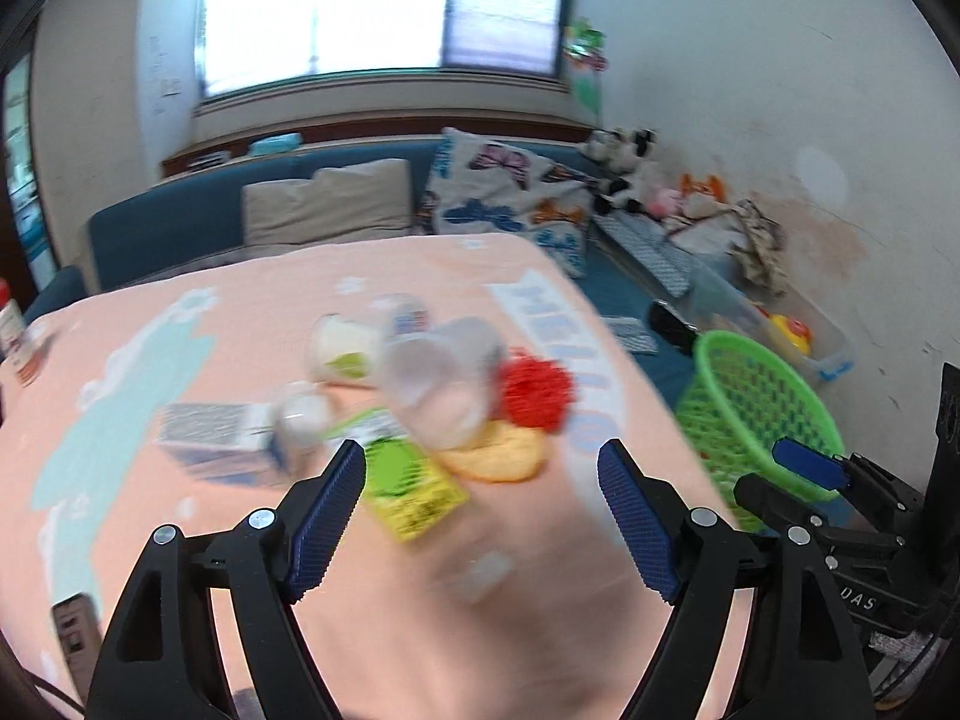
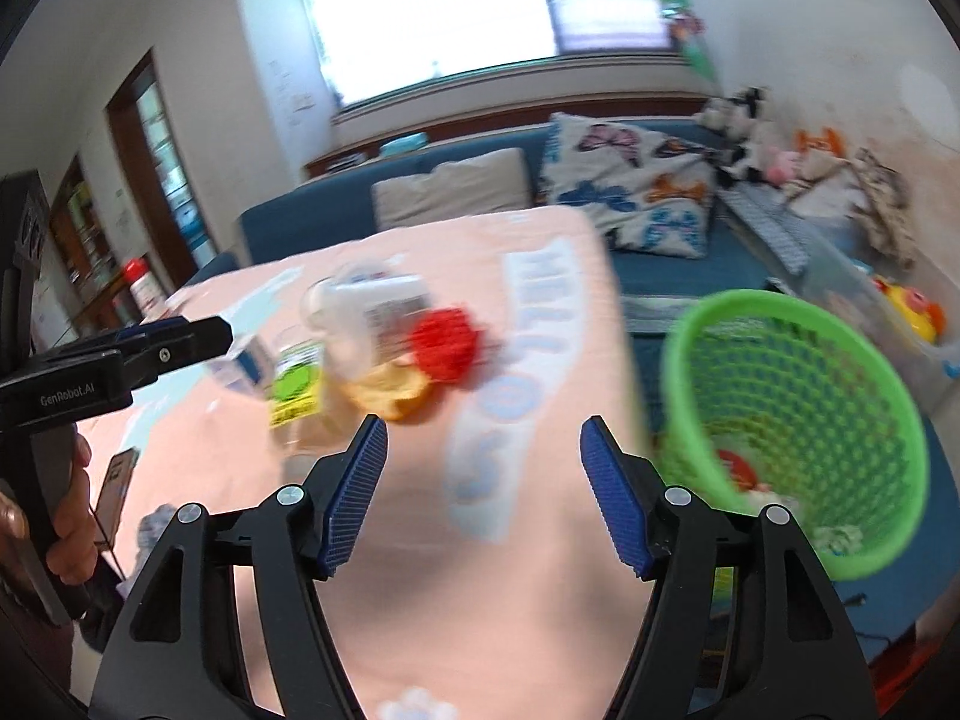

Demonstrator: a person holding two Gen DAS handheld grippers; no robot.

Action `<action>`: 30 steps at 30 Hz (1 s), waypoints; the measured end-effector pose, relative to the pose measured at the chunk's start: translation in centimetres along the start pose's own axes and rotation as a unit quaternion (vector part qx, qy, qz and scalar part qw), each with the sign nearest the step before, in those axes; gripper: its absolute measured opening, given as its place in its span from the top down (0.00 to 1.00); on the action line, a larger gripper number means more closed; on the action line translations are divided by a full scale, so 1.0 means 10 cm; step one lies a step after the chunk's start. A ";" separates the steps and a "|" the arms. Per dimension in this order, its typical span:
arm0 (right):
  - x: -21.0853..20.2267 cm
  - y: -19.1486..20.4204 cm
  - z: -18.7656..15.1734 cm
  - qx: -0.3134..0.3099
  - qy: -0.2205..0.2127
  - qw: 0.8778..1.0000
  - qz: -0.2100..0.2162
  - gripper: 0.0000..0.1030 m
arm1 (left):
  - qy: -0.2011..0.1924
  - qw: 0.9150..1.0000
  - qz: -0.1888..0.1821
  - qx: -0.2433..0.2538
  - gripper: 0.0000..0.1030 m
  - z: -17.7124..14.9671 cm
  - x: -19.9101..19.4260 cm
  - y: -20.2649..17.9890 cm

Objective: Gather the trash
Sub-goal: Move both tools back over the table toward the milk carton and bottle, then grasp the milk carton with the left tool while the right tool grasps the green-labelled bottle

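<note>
A pile of trash lies mid-table, blurred: a clear plastic cup (image 1: 441,381), a red crumpled ball (image 1: 536,394), an orange peel (image 1: 498,456), a yellow-green packet (image 1: 411,489), a white-blue carton (image 1: 219,438) and a white cup (image 1: 339,348). The pile also shows in the right wrist view, with the red ball (image 2: 445,341) and the peel (image 2: 393,393). My left gripper (image 1: 480,510) is open and empty just short of the pile. My right gripper (image 2: 483,486) is open and empty, between the pile and a green mesh basket (image 2: 798,420) that holds some scraps.
The table has a pink cloth (image 1: 420,600). The green basket (image 1: 762,420) hangs off its right edge. A blue sofa with cushions (image 1: 324,210) and toys stands behind. A phone (image 2: 114,483) lies at the left edge, a red-capped bottle (image 2: 141,285) farther back.
</note>
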State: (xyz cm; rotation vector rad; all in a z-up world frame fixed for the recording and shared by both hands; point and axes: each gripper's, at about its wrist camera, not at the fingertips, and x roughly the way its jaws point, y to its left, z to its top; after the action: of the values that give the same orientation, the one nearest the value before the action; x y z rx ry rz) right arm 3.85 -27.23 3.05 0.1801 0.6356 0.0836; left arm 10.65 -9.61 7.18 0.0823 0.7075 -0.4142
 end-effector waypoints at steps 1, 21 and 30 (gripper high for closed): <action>0.04 0.07 0.00 -0.005 0.003 1.000 0.007 0.35 | -0.002 1.000 0.007 -0.006 0.25 -0.02 -0.04 0.11; 1.12 1.01 0.08 -0.090 0.092 0.988 0.088 0.35 | 0.020 0.987 0.110 -0.116 0.25 -0.06 0.02 1.42; 1.53 1.14 0.09 -0.115 0.118 0.983 0.082 0.40 | 0.074 0.967 0.128 -0.209 0.21 0.17 0.50 1.72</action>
State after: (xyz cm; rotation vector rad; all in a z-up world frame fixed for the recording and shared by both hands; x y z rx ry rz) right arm 16.40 -14.12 -2.94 -0.0013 0.8419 0.3396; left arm 21.93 4.05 4.06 -0.1951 0.9068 -0.0040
